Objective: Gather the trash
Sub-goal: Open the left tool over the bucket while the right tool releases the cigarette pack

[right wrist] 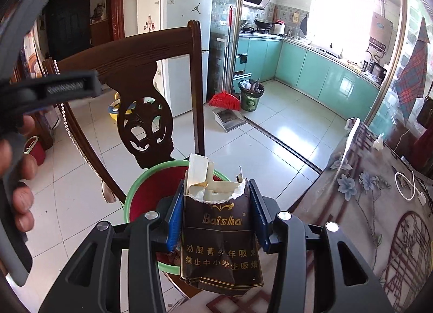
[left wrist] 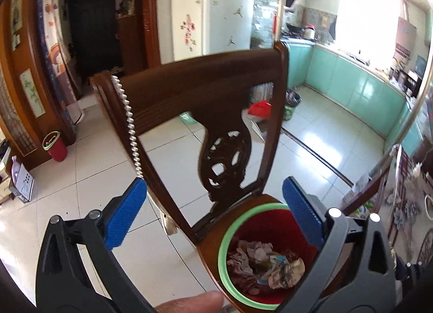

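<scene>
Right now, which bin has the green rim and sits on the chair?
The red bin under the grippers, full of crumpled paper. Another red bin stands on the floor by the wall, and a dark bin by the broom.

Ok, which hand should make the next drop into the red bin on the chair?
Right. The right tool is clamped on the torn cigarette pack, poised over the red bin on the chair seat. The left tool is wide open and empty.

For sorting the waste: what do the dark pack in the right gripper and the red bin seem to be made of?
Pack: probably thin glossy printed card, since its torn top shows pale paper. Bin: seemingly smooth plastic, red with a green rim.
</scene>
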